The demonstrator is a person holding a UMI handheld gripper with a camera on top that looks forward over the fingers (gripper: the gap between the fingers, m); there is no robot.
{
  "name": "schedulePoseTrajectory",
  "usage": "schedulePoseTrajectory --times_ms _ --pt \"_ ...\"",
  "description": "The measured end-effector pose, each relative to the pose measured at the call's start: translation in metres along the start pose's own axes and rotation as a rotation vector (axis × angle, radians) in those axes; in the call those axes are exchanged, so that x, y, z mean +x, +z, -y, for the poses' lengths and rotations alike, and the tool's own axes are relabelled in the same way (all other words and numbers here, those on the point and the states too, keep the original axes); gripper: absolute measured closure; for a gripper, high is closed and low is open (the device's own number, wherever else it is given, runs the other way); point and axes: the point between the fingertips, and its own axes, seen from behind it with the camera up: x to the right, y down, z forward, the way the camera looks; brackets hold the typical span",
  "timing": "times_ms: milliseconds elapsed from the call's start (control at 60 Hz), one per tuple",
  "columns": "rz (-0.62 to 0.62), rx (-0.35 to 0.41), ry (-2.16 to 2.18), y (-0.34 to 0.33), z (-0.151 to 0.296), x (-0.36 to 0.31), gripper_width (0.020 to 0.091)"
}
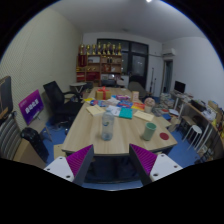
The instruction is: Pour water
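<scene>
A long wooden table (95, 140) stretches away ahead of me, crowded with small items. A clear plastic bottle (107, 124) stands upright near the table's near end, just beyond my fingers. A green cup (149, 130) stands to its right. My gripper (112, 160) hovers short of the table's near edge, open, with its purple pads (80, 158) spread wide and nothing held. A dark chair back (112, 168) shows low down between the fingers.
Papers, boxes and other small items litter the far half of the table (120, 100). Black office chairs (62, 100) stand to the left near a purple sign (32, 105). Shelves (100, 60) line the back wall. A desk with a monitor (181, 88) is at the right.
</scene>
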Motion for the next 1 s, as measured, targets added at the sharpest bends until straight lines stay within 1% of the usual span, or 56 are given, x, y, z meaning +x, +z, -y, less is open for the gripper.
schedulePoseTrajectory --times_ms 117,133,167,317,400,550,617,700,767,833,900,1000 --pt "-0.074 0.005 0.008 -0.010 0.000 0.026 0.0282" --pt "-0.083 0.004 0.010 -0.003 0.001 0.025 0.0284" --pt "-0.091 0.004 0.015 -0.018 -0.001 0.037 0.0283" --pt "-0.124 0.023 0.031 -0.031 0.009 0.052 0.0279" --pt "-0.123 0.035 0.029 -0.029 0.014 0.051 0.0281" --pt "-0.061 0.085 -0.006 -0.003 0.020 0.030 0.0285" --pt "-0.042 0.117 -0.016 0.023 0.019 0.021 0.0284" --pt "-0.016 0.133 -0.011 0.070 0.010 0.009 0.0283" --pt "-0.004 0.166 -0.005 0.117 0.004 0.003 0.0283" --pt "0.011 0.178 0.006 0.170 -0.006 -0.005 0.0282" --pt "0.015 0.212 0.021 0.219 -0.006 -0.009 0.0285" --pt "0.006 0.230 0.033 0.286 -0.005 -0.012 0.0283"
